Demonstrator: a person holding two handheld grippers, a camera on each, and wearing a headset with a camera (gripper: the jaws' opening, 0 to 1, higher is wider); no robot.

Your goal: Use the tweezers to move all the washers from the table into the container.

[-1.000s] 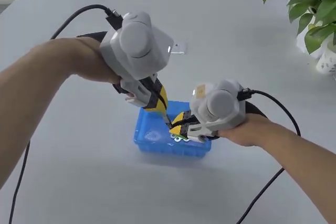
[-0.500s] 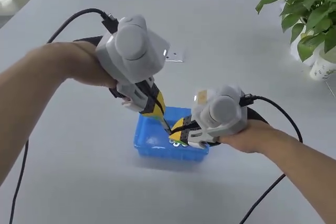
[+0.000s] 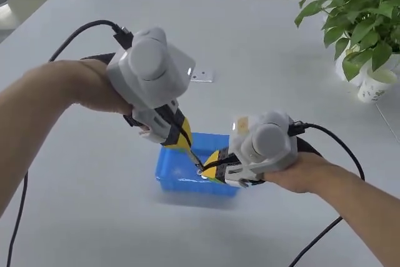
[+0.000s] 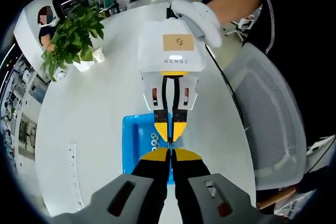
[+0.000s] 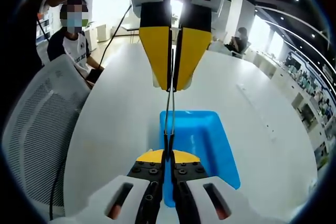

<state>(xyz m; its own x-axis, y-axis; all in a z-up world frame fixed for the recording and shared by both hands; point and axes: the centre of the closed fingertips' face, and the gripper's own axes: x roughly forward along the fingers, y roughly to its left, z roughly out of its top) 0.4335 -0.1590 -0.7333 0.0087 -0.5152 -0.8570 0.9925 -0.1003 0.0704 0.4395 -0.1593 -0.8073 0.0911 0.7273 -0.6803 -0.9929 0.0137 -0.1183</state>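
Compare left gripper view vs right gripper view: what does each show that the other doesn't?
Left gripper view: washers lying in the blue container, a potted plant. Right gripper view: tweezers running from the left gripper to the right gripper, both shut. Both: the container, a mesh chair, the white table.

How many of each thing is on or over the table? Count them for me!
grippers: 2 (left gripper, right gripper)
tweezers: 1
blue container: 1
potted plant: 1
power strip: 1
washers: too small to count
Total: 6
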